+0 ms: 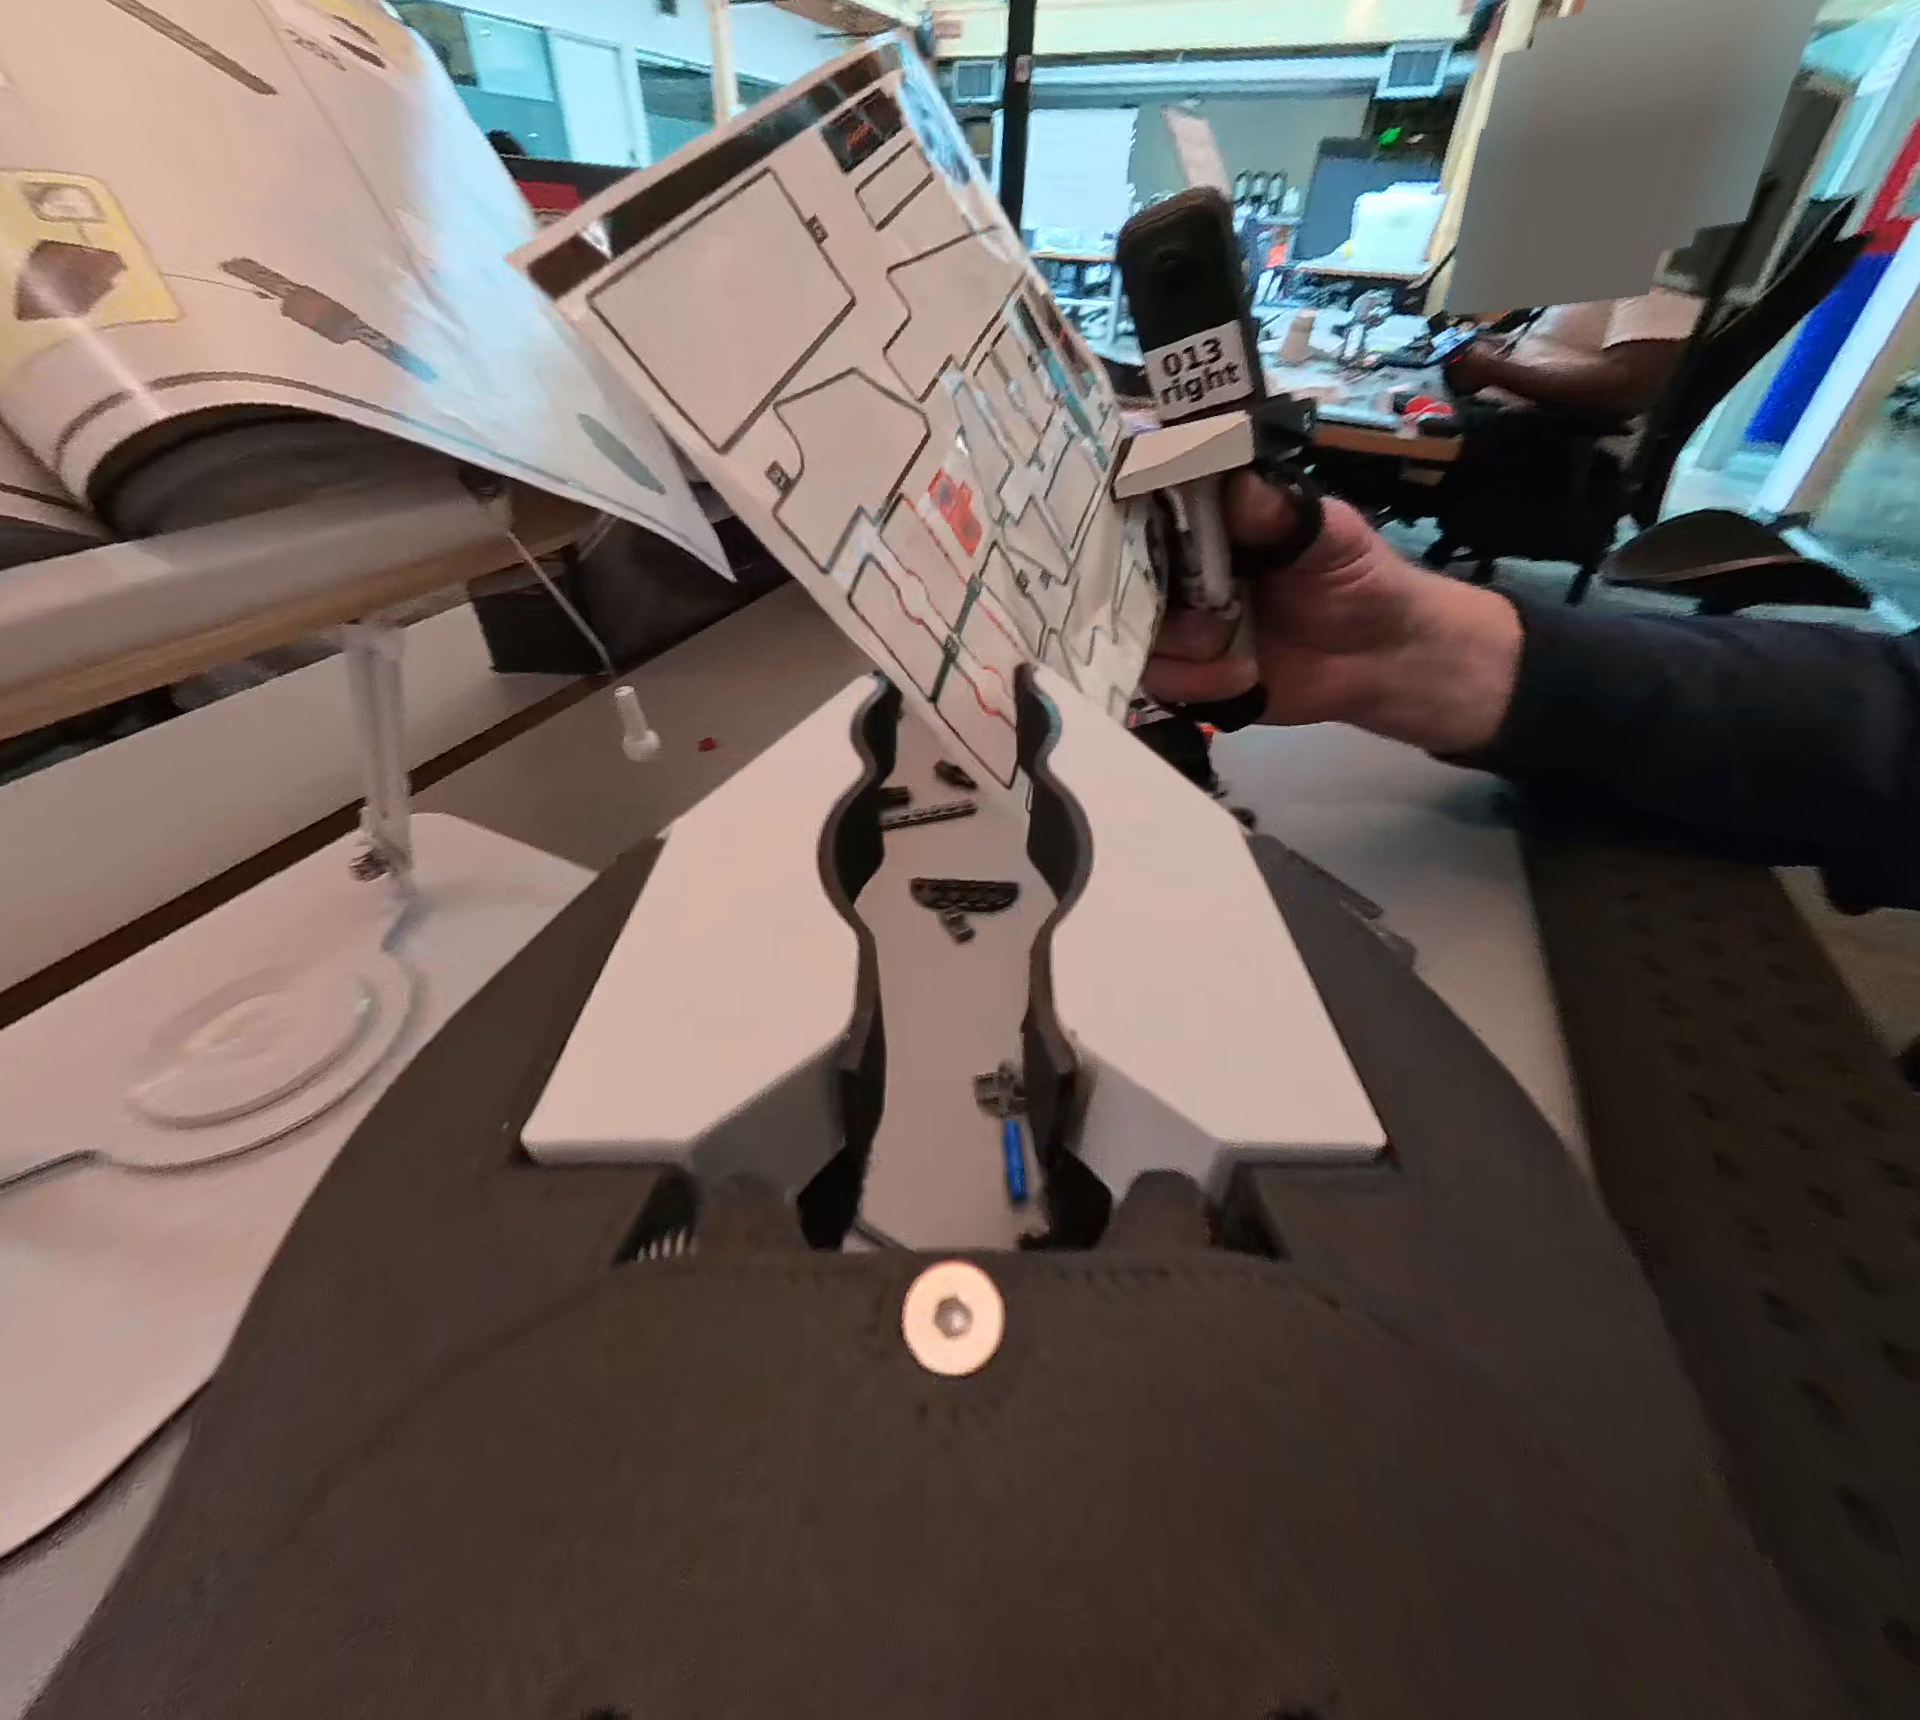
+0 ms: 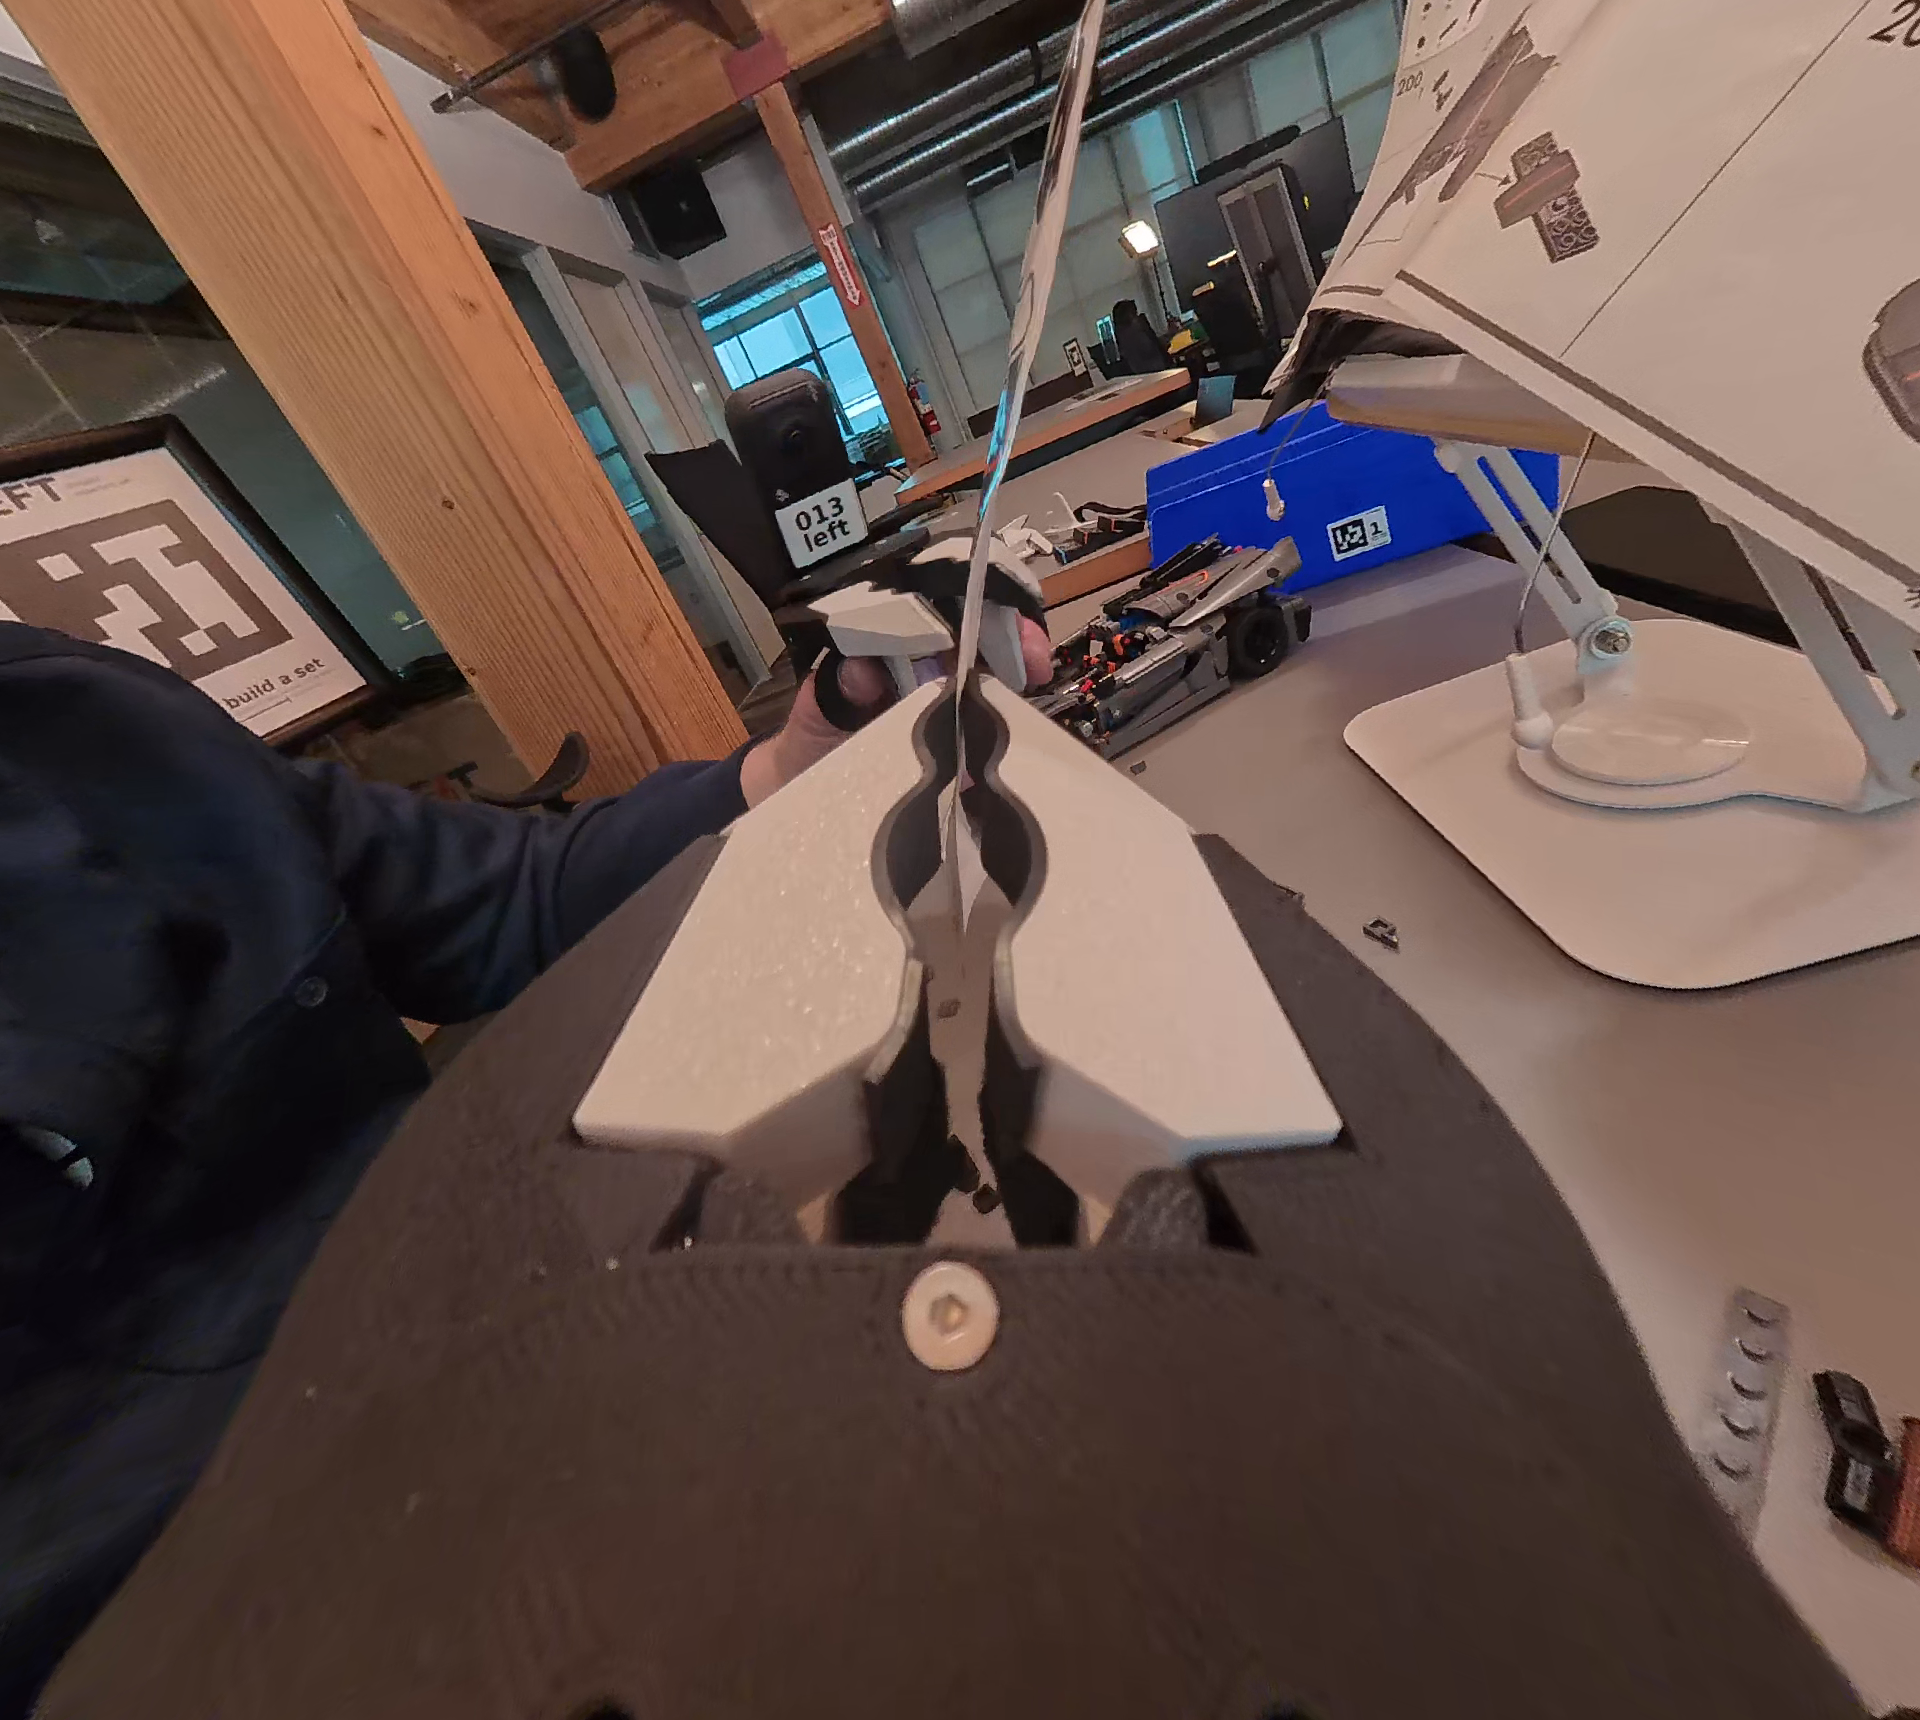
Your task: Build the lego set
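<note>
A white sticker sheet (image 1: 831, 382) with black outlines and a red sticker stands nearly upright in mid-air. It appears edge-on in the right wrist view (image 2: 1023, 320). My right gripper (image 2: 961, 735) is shut on its edge; it also shows in the left wrist view (image 1: 1132, 527), held by a hand. My left gripper (image 1: 956, 714) is open, with the sheet's lower corner at its fingertips; it also shows in the right wrist view (image 2: 935, 605). A partly built dark Lego car (image 2: 1174, 631) sits on the grey table behind.
An open instruction booklet (image 1: 260, 164) lies on a white stand (image 2: 1662, 787) to one side. Small dark pieces (image 1: 961, 896) and a blue pin (image 1: 1013, 1156) lie on the table below. A blue box (image 2: 1330, 496) stands behind the car. More loose pieces (image 2: 1860, 1462) lie nearby. Some 10 centimeters of space lies between my two pairs of fingers.
</note>
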